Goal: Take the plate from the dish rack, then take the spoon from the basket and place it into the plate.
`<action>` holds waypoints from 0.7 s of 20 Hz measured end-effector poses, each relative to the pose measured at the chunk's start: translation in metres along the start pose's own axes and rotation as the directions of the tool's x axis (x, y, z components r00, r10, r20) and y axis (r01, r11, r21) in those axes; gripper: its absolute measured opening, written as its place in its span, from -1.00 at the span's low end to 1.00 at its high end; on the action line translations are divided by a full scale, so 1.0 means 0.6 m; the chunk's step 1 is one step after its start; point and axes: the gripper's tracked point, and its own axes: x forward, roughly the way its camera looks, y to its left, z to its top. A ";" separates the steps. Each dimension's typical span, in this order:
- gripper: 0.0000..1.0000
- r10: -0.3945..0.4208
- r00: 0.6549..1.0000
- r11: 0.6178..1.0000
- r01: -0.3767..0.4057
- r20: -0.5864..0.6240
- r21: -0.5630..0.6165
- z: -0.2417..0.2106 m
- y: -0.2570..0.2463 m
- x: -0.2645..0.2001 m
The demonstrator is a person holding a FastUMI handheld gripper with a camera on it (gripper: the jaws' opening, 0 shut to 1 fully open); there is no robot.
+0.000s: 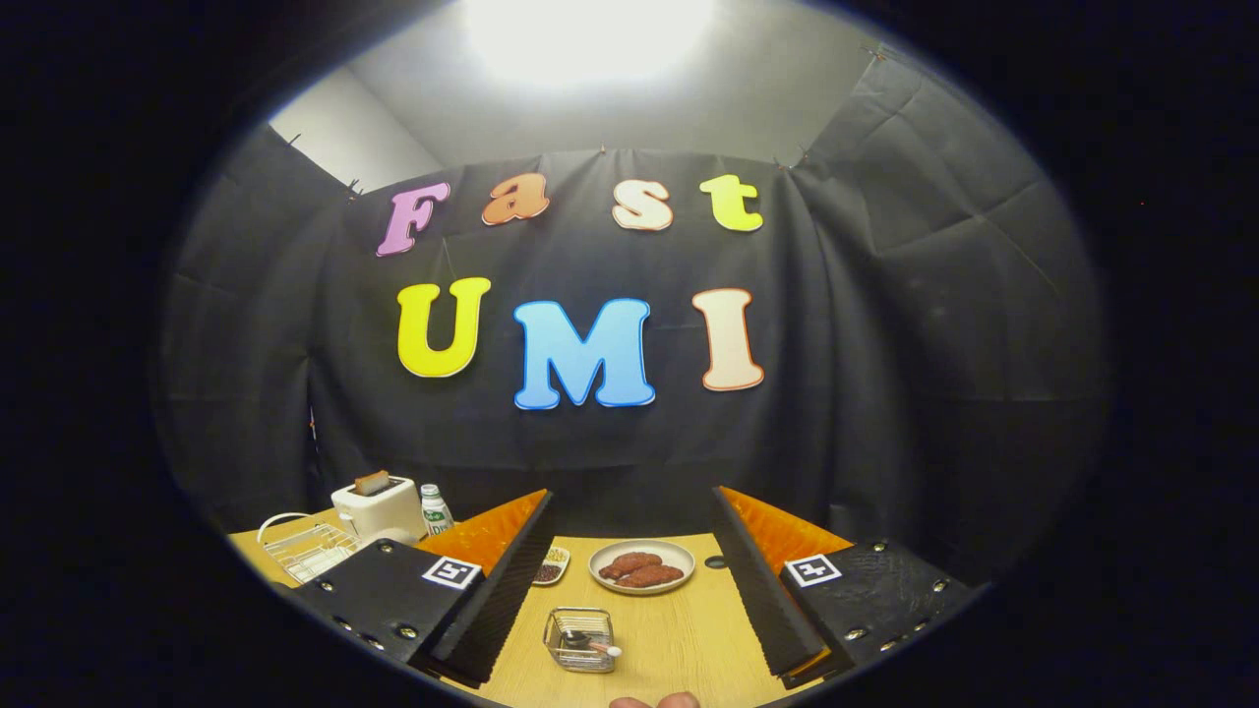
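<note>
Black cloth walls back a wooden desk (pixel 669 629). Raised above it and aimed level at the cloth, the hand-held gripper (pixel 629 580) has its fingers spread wide, holding nothing. Between them sits the wire basket (pixel 580 639) with the spoon (pixel 588 644) inside; beyond it, a plate (pixel 641 567) carrying brown food. The dish rack (pixel 310 551) stands far left beside a toaster (pixel 379 506). Fingertips (pixel 654 701) of a person's hand show below.
</note>
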 end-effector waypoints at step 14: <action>0.94 0.161 0.974 0.987 -0.159 -0.158 0.028 -0.002 0.217 0.029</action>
